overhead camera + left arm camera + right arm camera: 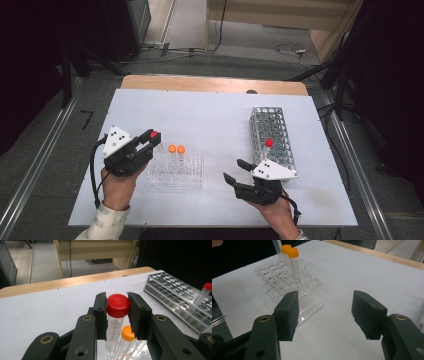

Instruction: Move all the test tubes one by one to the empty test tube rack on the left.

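Looking along the left gripper (117, 308), we see its two black jaws pressed against the red cap of a clear tube (115, 315), one pad on each side, so the tube is firmly held by its top. The tube hangs upright with its lower end down among the clear plastic rack (130, 352), just beside an orange-capped tube (127, 336) that stands a little lower. From the high view the same gripper (152, 136) sits at the left end of that clear rack (176, 172), with the red cap between its tips and two orange-capped tubes (176, 150) standing side by side just to its right.

Our right gripper (234, 170) rests low over the table (210, 110) on the near right side, its jaws spread wide with nothing between them. In the right gripper view, the pads (287, 312) frame bare white tabletop, and the clear rack (287, 282) with its orange-capped tubes (290, 252) lies ahead and to the left, well apart from the jaws.

A metal mesh rack (272, 140) stands on the right part of the table, running away from us, and one red-capped tube (266, 149) leans in it near its front end, just behind the right gripper's grey plate. Nothing stands between the left gripper and the clear rack. The two orange caps are the closest neighbours to the held tube.
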The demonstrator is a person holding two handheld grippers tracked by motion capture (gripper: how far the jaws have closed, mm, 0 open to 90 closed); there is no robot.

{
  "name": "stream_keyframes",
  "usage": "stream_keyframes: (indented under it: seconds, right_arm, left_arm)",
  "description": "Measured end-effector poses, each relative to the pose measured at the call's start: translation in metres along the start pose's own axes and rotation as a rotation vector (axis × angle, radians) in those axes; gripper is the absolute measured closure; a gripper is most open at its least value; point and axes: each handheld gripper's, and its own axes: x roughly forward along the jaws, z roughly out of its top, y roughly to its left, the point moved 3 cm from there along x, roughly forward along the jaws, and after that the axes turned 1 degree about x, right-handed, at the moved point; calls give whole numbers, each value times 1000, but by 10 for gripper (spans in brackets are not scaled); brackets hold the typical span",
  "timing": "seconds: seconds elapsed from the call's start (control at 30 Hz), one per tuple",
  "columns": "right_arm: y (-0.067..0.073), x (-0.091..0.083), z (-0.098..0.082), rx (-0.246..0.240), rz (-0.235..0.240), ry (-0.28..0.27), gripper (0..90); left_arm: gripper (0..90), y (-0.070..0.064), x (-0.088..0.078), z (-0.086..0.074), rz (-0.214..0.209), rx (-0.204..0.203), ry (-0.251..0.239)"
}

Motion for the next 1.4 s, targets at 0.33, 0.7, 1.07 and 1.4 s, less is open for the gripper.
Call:
stream_keyframes:
  seconds: [0.33, 0.7, 1.07, 1.4]
  right_arm:
    - [0, 0, 0, -1, 1, 1, 366]
    - [-1, -1, 0, 3, -2, -2, 367]
    - [0, -1, 0, 2, -3, 0, 367]
    - [-1, -1, -1, 1, -4, 0, 367]
  left_arm:
    - [702, -8, 5, -6, 18, 50, 20]
    - [701, -10, 12, -16, 28, 51, 44]
    - [698, -7, 18, -27, 20, 29, 79]
    - [687, -6, 20, -31, 16, 21, 98]
